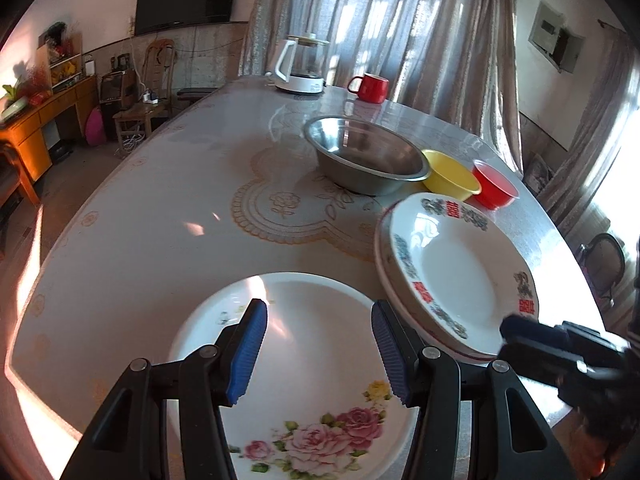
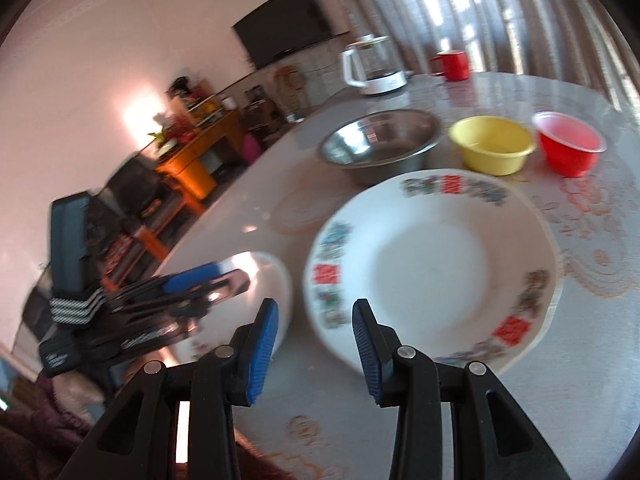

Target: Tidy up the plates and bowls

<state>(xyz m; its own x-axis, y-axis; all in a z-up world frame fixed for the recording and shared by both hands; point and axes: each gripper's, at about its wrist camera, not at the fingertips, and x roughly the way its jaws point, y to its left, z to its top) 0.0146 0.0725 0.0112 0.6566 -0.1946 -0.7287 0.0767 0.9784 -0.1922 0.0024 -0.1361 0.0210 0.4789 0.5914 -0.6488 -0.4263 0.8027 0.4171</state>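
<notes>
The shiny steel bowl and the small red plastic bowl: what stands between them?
A yellow plastic bowl stands between the steel bowl and the red bowl; the right wrist view shows it best.

Your left gripper (image 1: 319,346) and right gripper (image 2: 315,348) look like twins: chunky black plastic arms with triangular cutouts, a round silver pin at each pivot, and ribbed blue pads (image 1: 249,354) on the fingertips. From the right wrist camera, yours on the left also shows white lettering and a black-and-white patterned patch.
</notes>
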